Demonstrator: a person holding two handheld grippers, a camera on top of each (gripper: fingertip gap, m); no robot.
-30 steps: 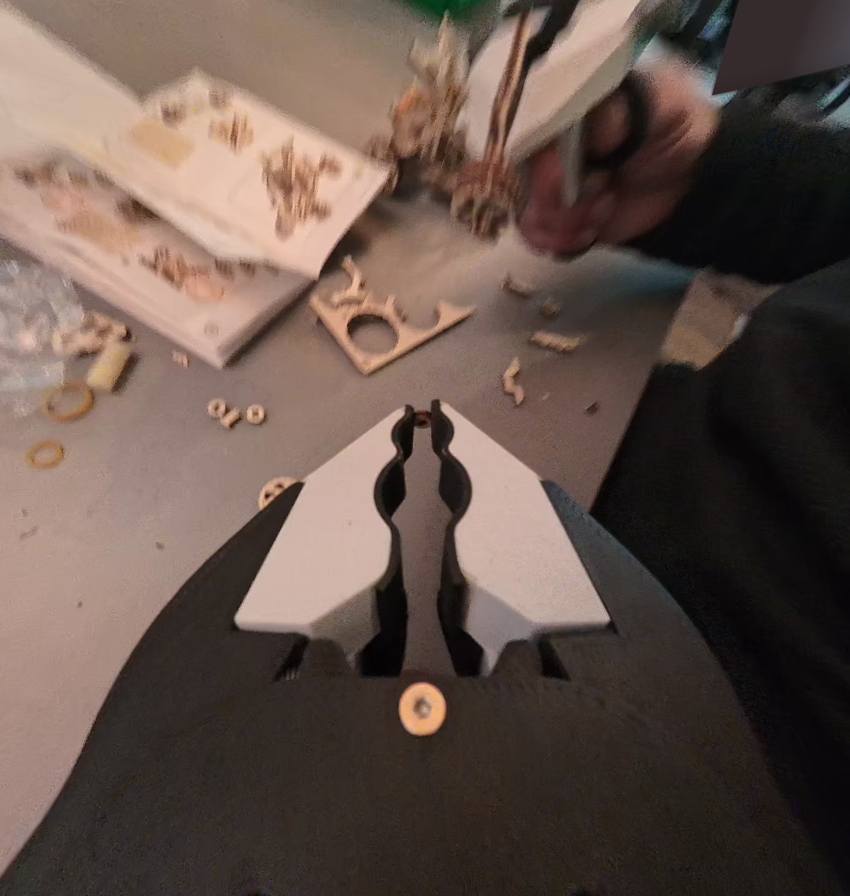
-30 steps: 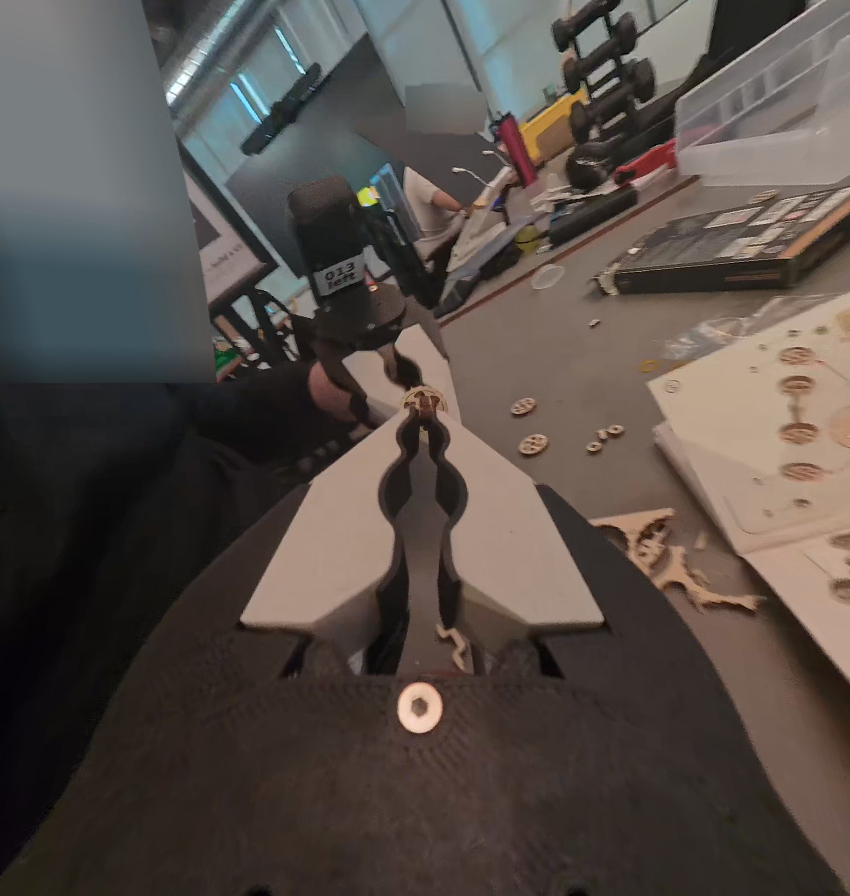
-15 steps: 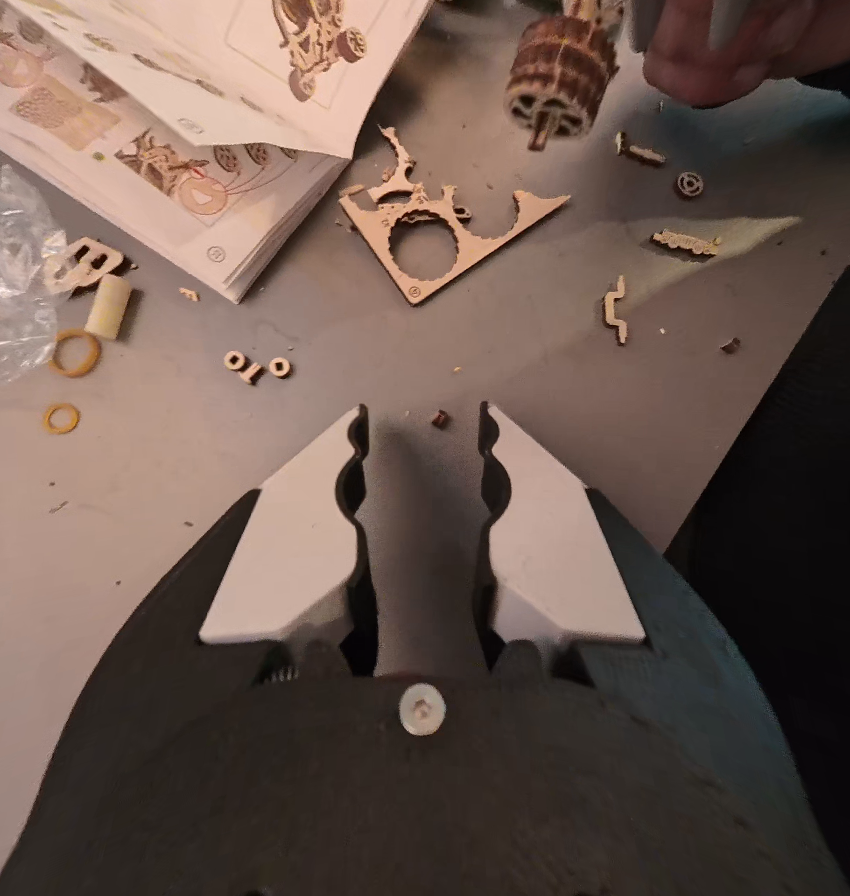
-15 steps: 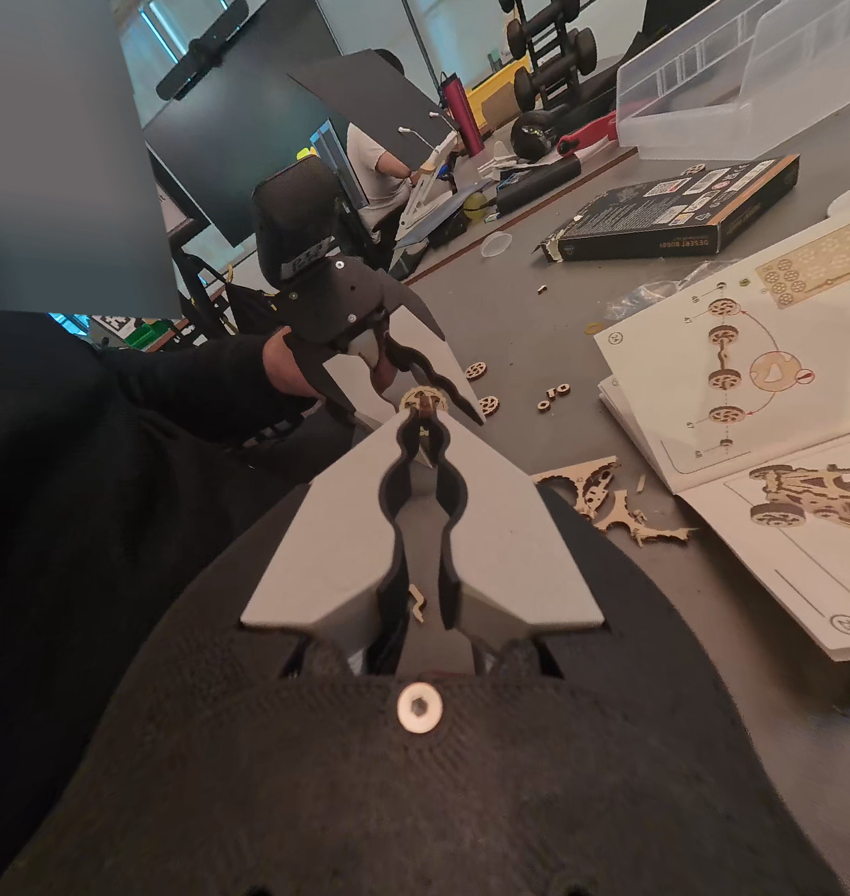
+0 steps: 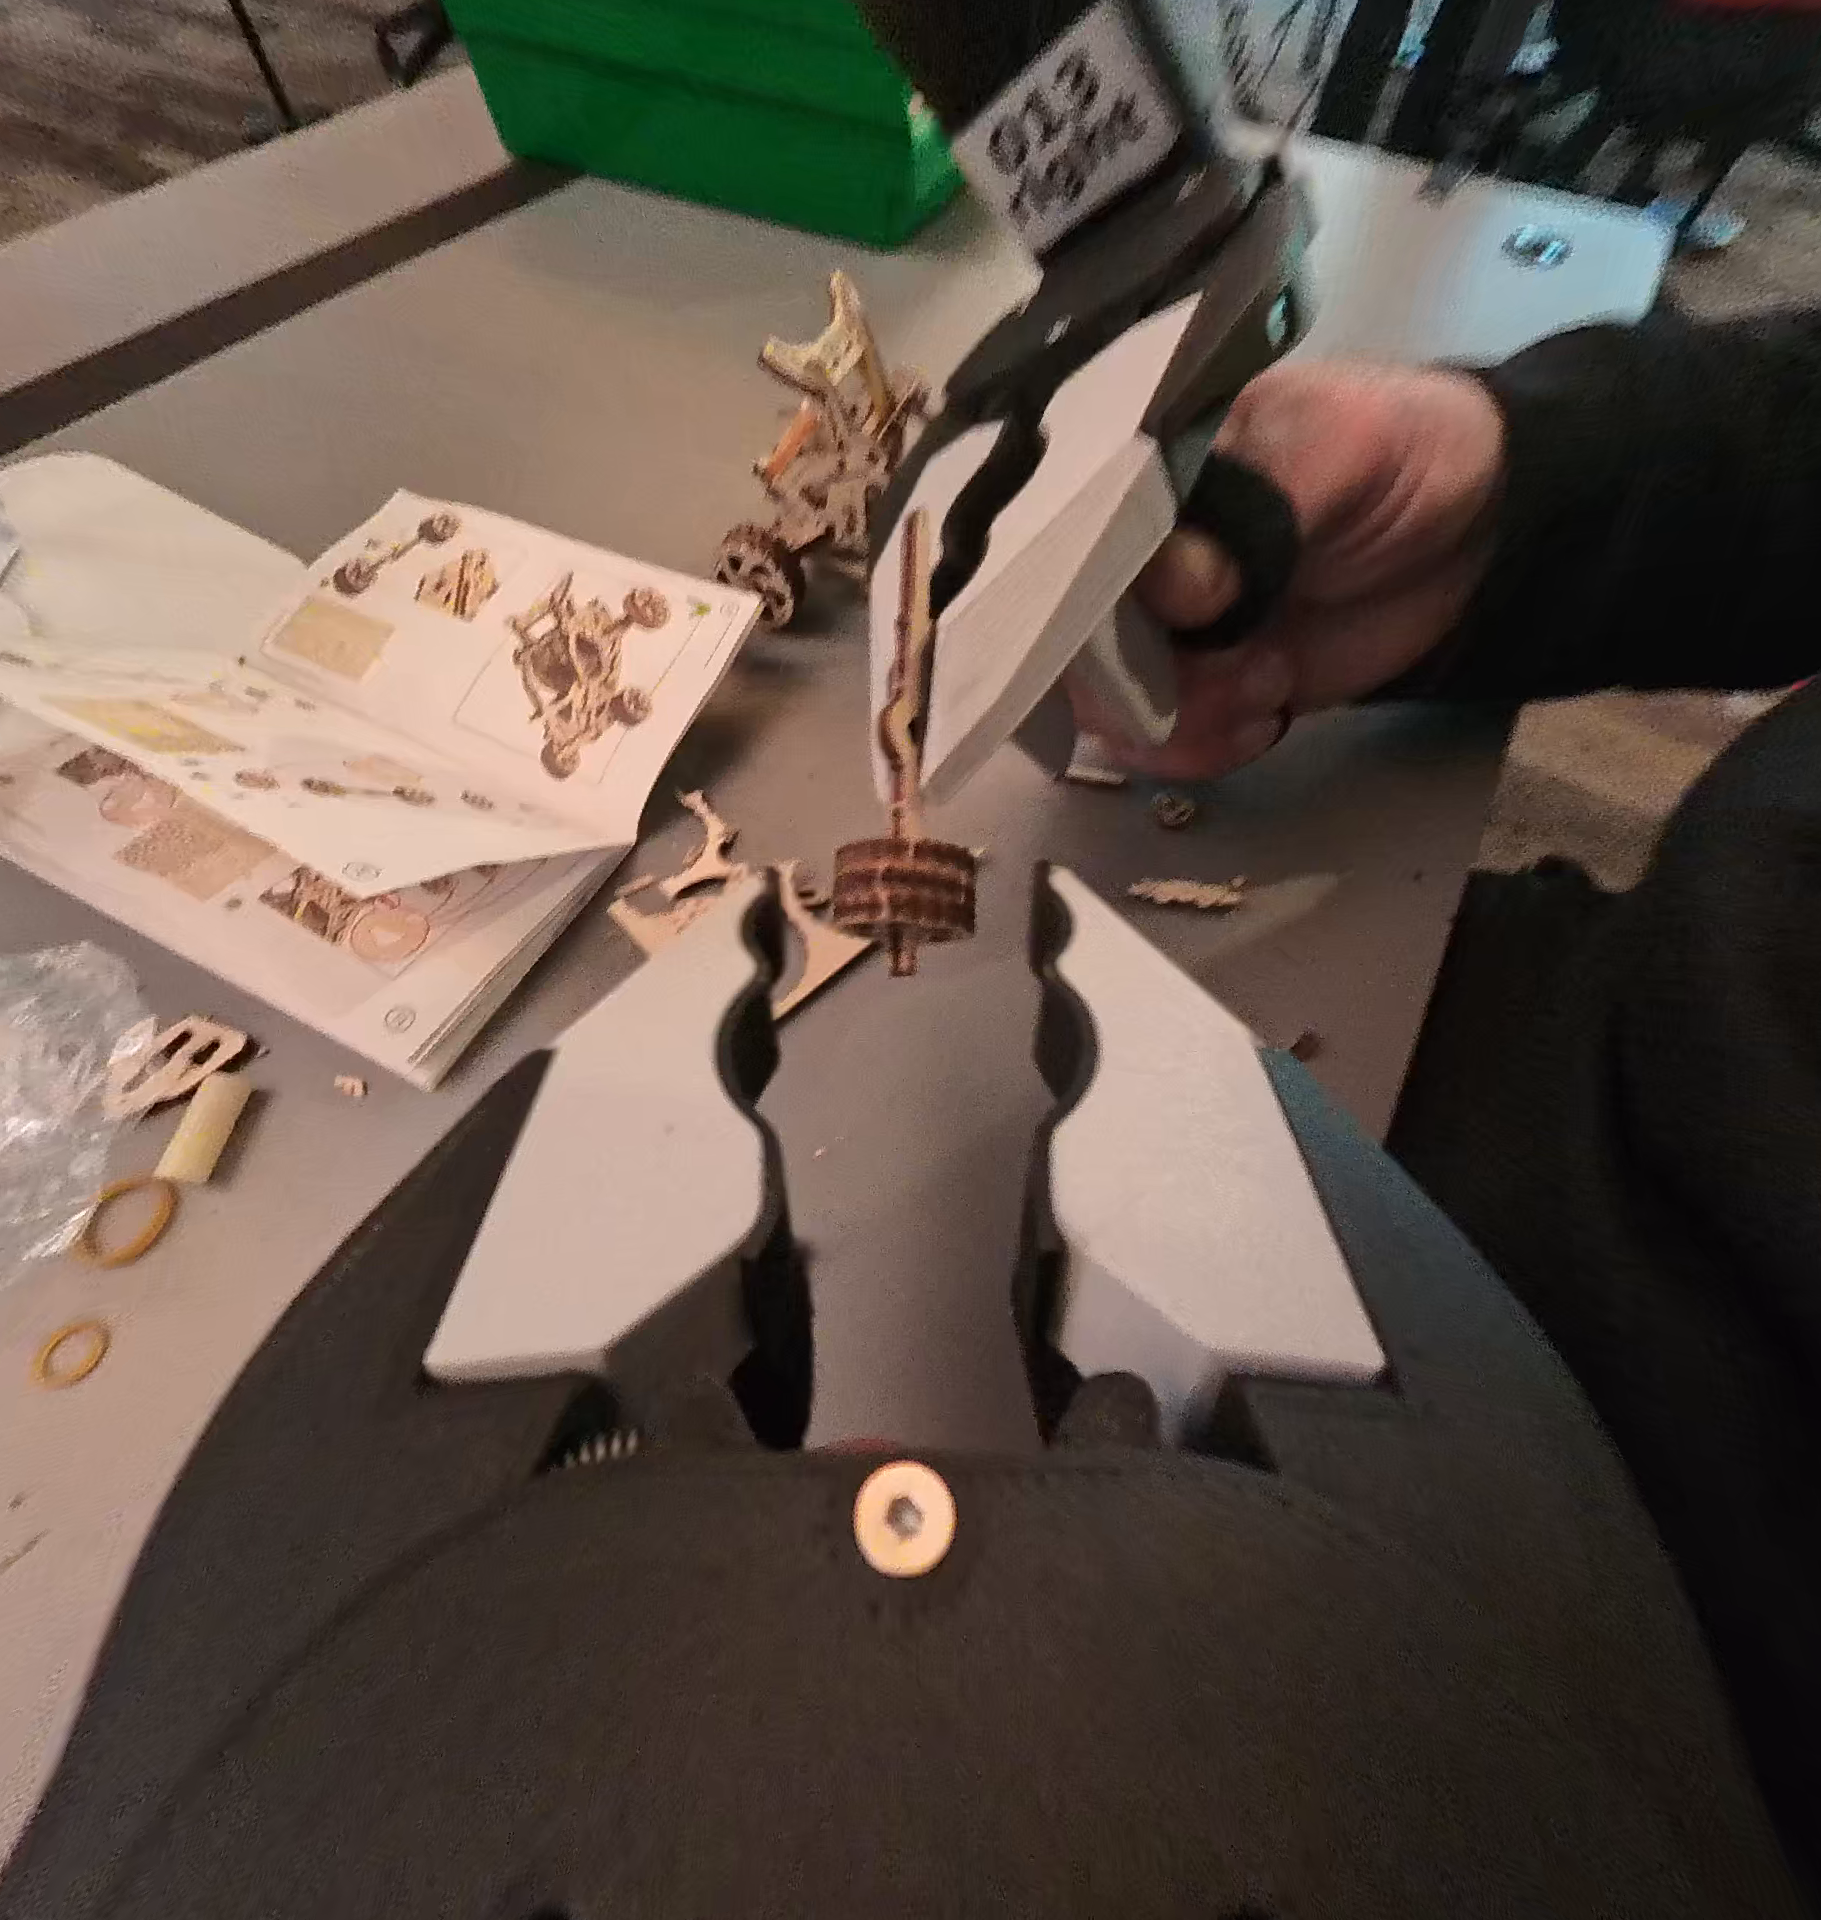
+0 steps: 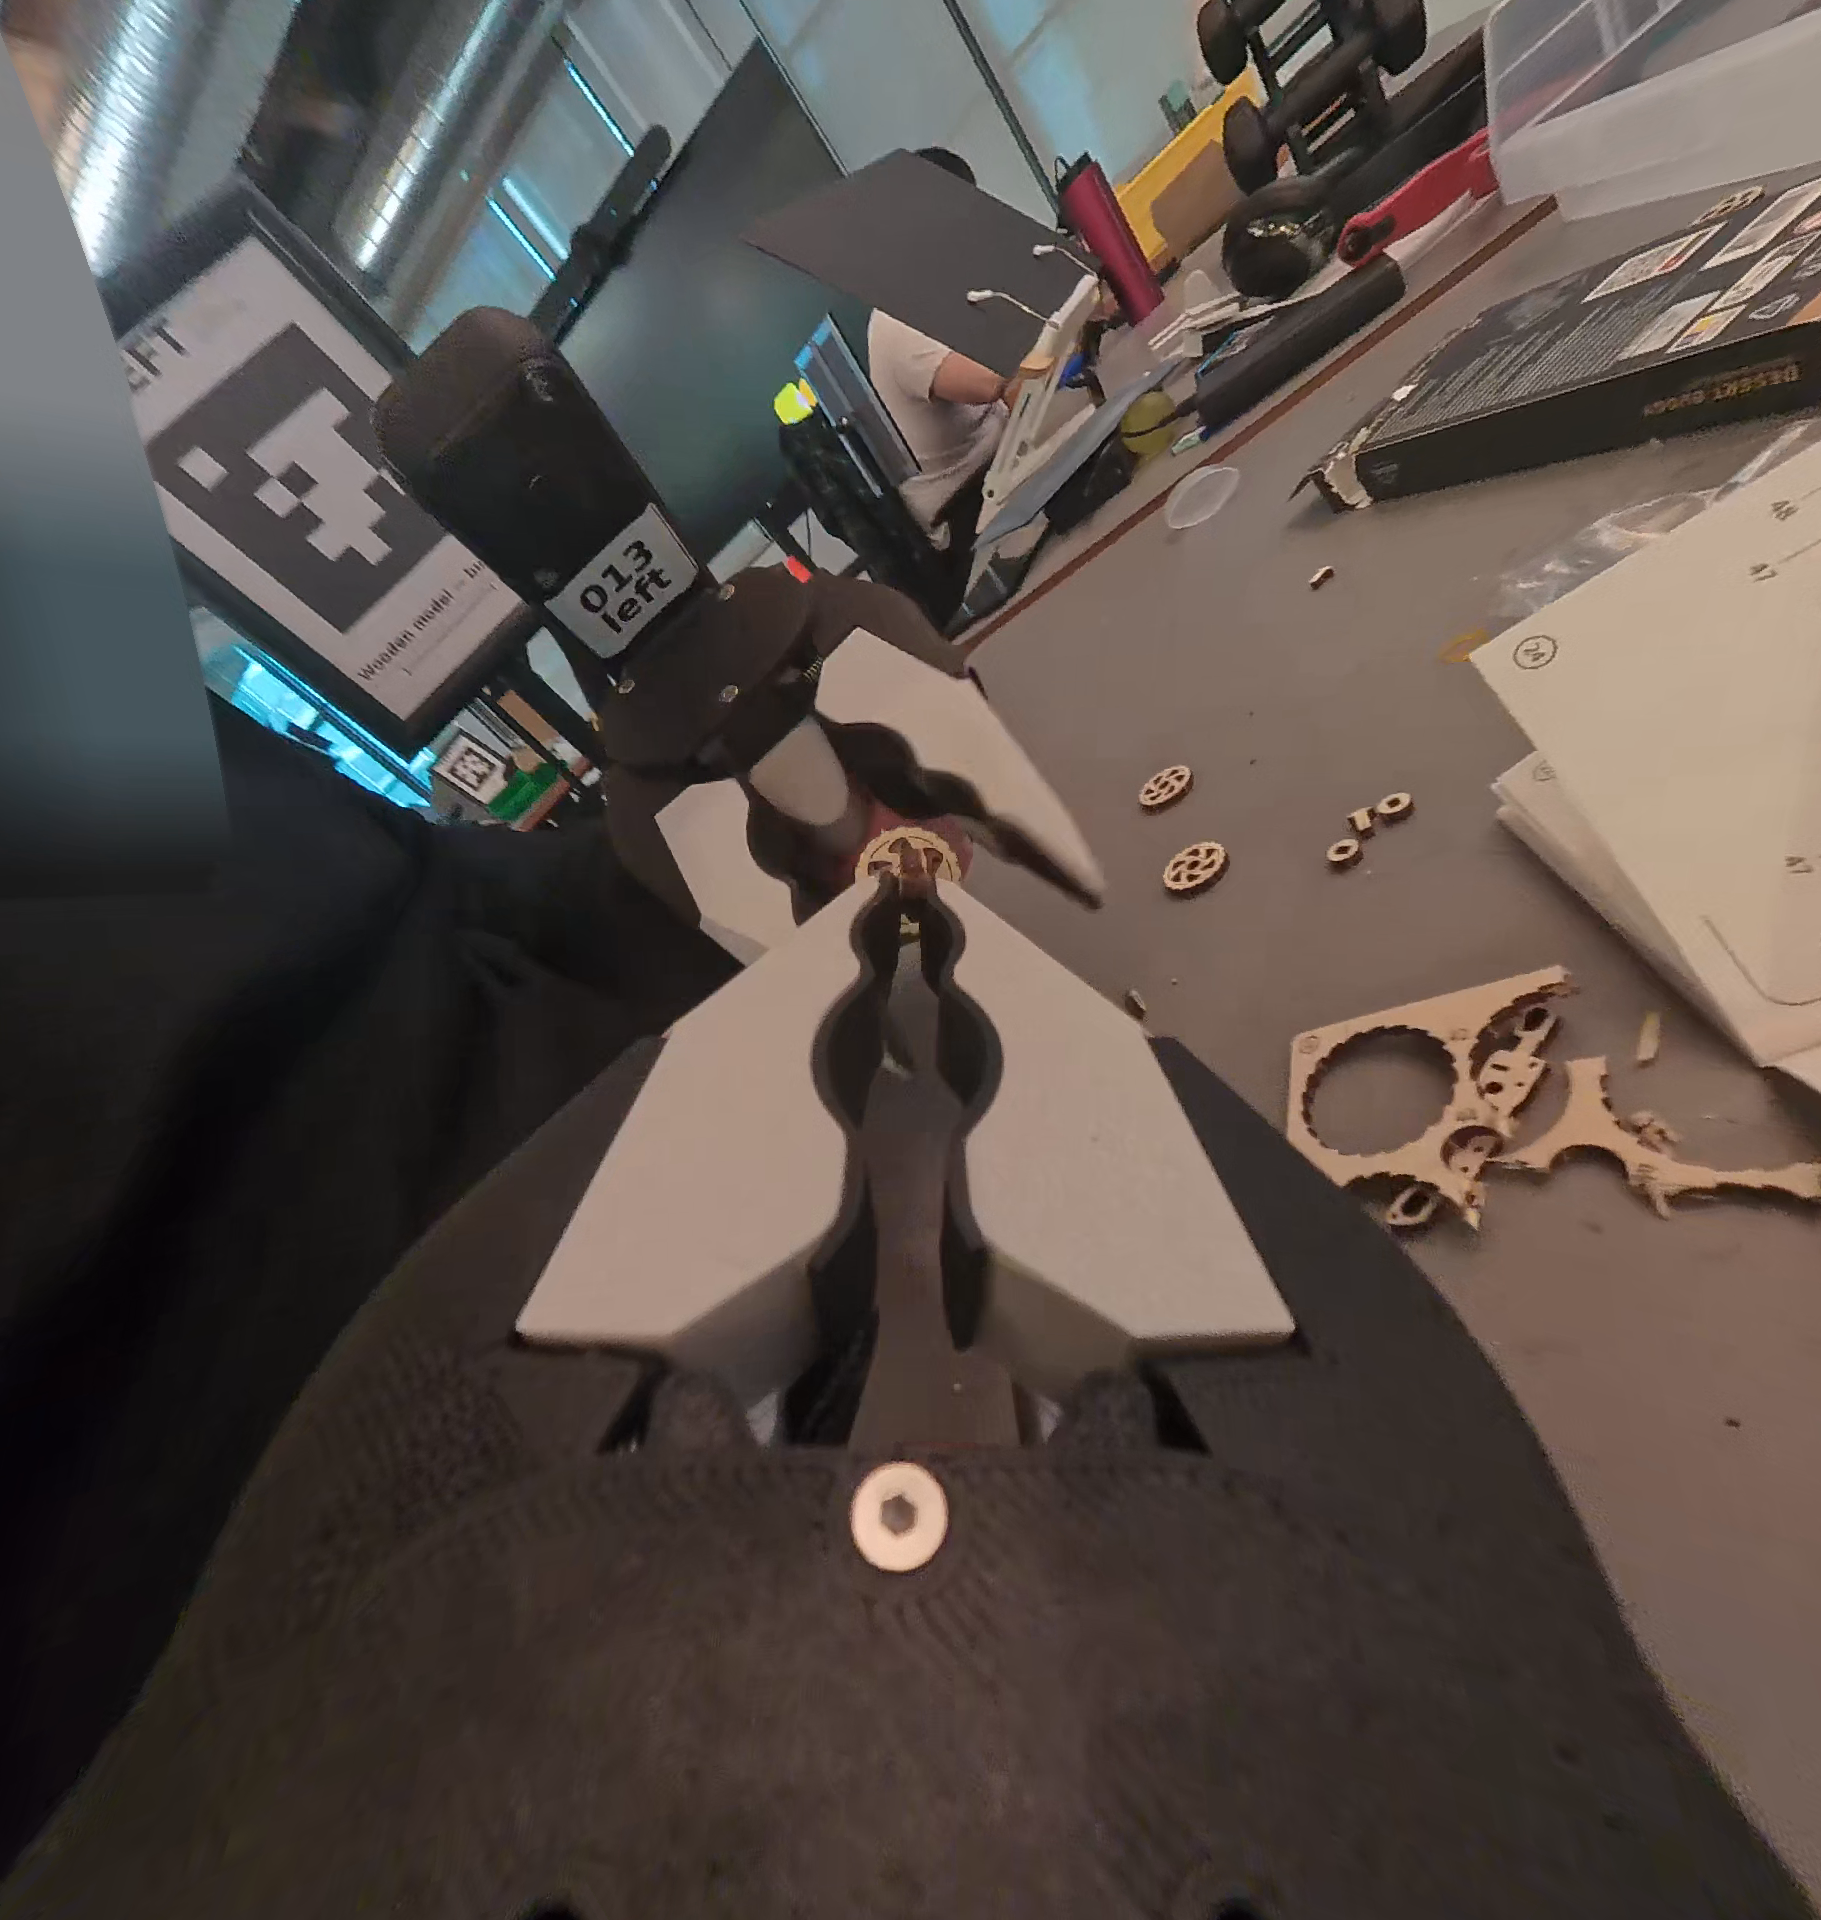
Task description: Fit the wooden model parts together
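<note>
So right now my right gripper (image 5: 901,769) has its fingers pinched together on the thin axle of the little wooden wheel (image 5: 904,889), which hangs just off the grey surface (image 5: 386,312), straight ahead of my left gripper (image 5: 901,904). The left fingers (image 5: 625,1132) are spread apart with nothing in them, lined up either side of the wheel but not touching it as far as I can tell.

Handling-wise, I'd guess the wheel weighs next to nothing. It's layered laser-cut ply, stiff but brittle, and the axle looks like the bit that would snap if I twist. I'd take the left hold across the ribbed rim of the drum, where the grip is good, and squeeze gently.

The surface is cluttered: an open instruction booklet (image 5: 386,727), a half-built wooden buggy (image 5: 833,468) behind the wheel, a punched-out ply sheet (image 6: 1405,1101), two loose wheel discs (image 6: 1181,831), rubber bands (image 5: 127,1221), a crumpled plastic bag (image 5: 23,1091) and a green box (image 5: 698,94) at the far edge. From the right wrist view the room looks like a shared workshop, with a rack of dumbbells (image 6: 1301,62) and a person seated at another bench further back.
</note>
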